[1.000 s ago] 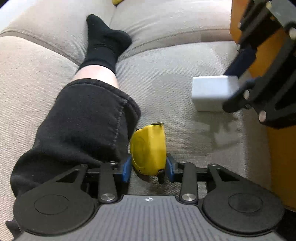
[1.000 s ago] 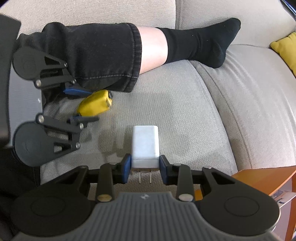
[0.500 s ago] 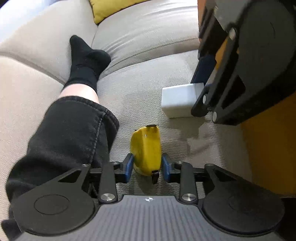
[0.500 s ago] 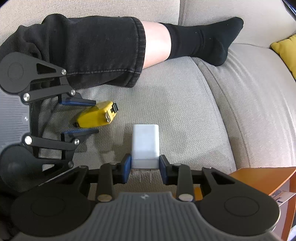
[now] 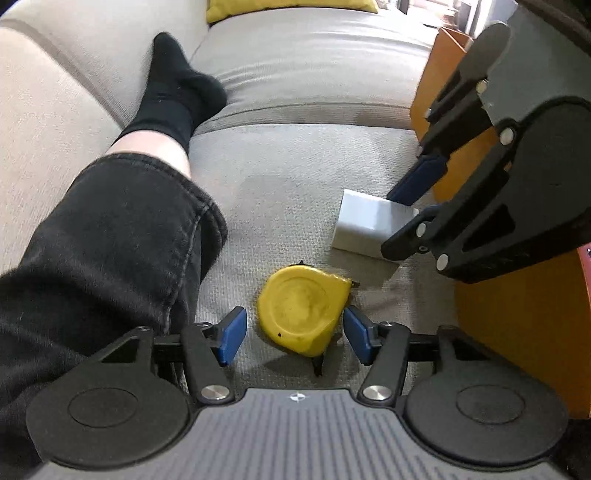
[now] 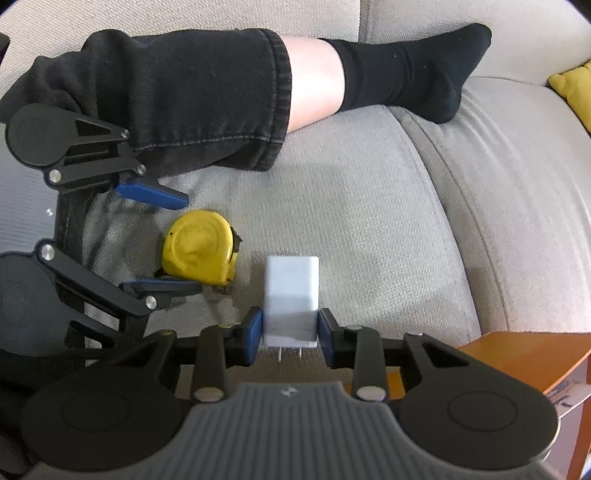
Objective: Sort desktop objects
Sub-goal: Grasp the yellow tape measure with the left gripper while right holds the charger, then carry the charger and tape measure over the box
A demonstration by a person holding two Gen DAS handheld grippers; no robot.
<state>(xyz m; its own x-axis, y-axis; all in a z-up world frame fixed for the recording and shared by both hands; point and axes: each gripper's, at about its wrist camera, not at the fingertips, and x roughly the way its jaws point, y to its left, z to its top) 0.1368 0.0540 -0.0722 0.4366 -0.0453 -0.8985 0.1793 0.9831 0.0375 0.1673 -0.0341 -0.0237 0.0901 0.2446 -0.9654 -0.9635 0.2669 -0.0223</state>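
A yellow tape measure (image 5: 303,312) lies flat on the beige sofa cushion (image 5: 295,184). It rests between the blue pads of my left gripper (image 5: 293,334), whose jaws are opening and stand clear of it on both sides. From the right wrist view the tape measure (image 6: 199,249) sits between the same gripper's (image 6: 159,242) spread fingers. My right gripper (image 6: 290,334) is shut on a white plug-in charger (image 6: 291,295), prongs pointing back at the camera. That charger (image 5: 369,223) lies just right of the tape measure.
A person's leg in black trousers (image 5: 110,240) and a black sock (image 5: 177,96) lies along the sofa's left side. An orange wooden table (image 5: 517,314) borders the cushion on the right. A yellow pillow (image 5: 288,5) is far back.
My left gripper let go of the tape measure: its jaws spread and the tape measure tipped from on edge to flat on the cushion. The right gripper kept still on the charger.
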